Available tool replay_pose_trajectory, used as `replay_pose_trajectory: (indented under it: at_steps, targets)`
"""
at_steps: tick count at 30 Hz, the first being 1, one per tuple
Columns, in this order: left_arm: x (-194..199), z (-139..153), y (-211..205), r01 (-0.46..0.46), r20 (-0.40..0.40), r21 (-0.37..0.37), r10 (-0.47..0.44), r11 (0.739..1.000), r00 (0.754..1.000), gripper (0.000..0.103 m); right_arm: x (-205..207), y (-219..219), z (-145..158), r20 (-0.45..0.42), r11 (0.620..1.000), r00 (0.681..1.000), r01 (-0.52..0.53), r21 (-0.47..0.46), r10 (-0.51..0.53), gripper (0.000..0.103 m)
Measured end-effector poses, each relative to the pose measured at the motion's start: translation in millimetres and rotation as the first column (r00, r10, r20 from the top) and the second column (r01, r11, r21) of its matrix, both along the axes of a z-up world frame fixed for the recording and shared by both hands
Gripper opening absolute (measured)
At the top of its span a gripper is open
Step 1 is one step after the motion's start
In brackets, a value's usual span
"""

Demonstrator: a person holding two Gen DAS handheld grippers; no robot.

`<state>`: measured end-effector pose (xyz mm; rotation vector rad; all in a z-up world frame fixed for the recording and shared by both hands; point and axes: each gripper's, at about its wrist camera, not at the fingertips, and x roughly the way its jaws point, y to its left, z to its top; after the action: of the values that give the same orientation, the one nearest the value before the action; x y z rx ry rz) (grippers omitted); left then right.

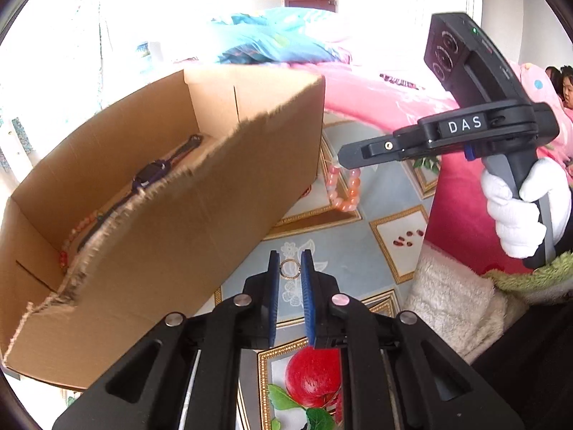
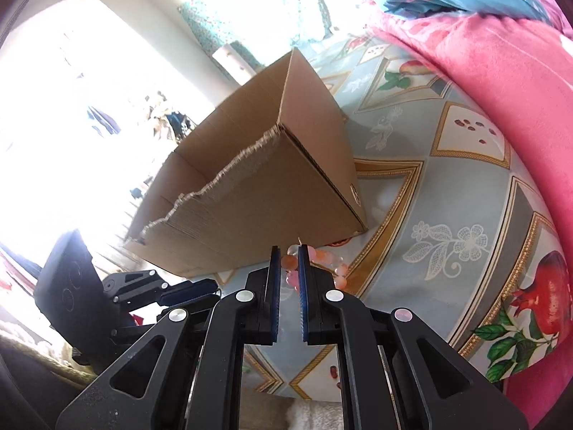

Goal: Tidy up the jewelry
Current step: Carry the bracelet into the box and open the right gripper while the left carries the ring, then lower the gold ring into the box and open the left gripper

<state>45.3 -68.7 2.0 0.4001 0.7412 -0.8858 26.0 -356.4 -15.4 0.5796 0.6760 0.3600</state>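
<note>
Cardboard box [image 1: 200, 165] sits on a patterned cloth [image 1: 358, 243] (blue-grey, gold frames, fruit prints), top open, near wall torn along a ragged edge. Inside, seen from the left wrist view: a dark watch-like piece [image 1: 150, 175] with a strap running toward the far corner, a purple cord around it, and a string of orange-pink beads [image 1: 77, 231] lying along the floor against the torn wall. Rest of the box floor is partly hidden by that wall.

Left gripper [image 1: 290, 268] is narrowed on a small metal ring [image 1: 289, 268], blue pads touching it on both sides, held just outside the box's near wall above the cloth.

Right gripper [image 2: 288, 261] is narrowed on a pink-orange bead bracelet [image 2: 322, 261]; in the left wrist view the bracelet [image 1: 343, 190] hangs as a loop from the tip of the right gripper [image 1: 343, 161], just beside the box's right outer corner, not in the box. Beads show between and past the pads in the right wrist view. White-gloved hand [image 1: 515, 211] grips the right tool's handle.

Pink blanket [image 2: 494, 82] lies behind and right of the cloth; white fluffy fabric [image 1: 451, 308] at lower right.
</note>
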Motion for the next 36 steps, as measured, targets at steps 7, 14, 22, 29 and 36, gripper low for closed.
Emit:
replay_pose_trajectory:
  at_steps: [7, 14, 22, 29, 36]
  targets:
    - [-2.1, 67.6, 26.5, -0.054, 0.063, -0.154, 0.064, 0.987, 0.996, 0.011, -9.1, -1.6, 57.5, 0.153, 0.998, 0.988, -0.018, 0.052, 0.01, 0.007]
    - [23.0, 89.6, 42.8, -0.145, 0.07, -0.197, 0.161, 0.97, 0.984, 0.011, 27.0, -1.8, 109.0, 0.24, 0.998, 0.969, -0.049, -0.032, 0.056, 0.007]
    - [54.5, 87.7, 50.6, -0.263, 0.02, -0.189, 0.271, 0.946, 0.962, 0.011, 110.0, 25.5, 94.8, -0.031, 0.965, 0.99, -0.143, -0.221, 0.139, 0.01]
    - [81.2, 78.6, 48.8, -0.315, -0.075, -0.146, 0.307, 0.938, 0.949, 0.012, 104.5, 19.3, 91.5, -0.017, 0.962, 0.995, -0.097, -0.256, 0.096, 0.016]
    - [136.3, 61.9, 35.8, -0.327, -0.289, -0.055, 0.298, 0.944, 0.91, 0.011, 92.3, -5.9, 84.7, 0.024, 0.99, 0.999, -0.03, -0.135, 0.034, 0.019]
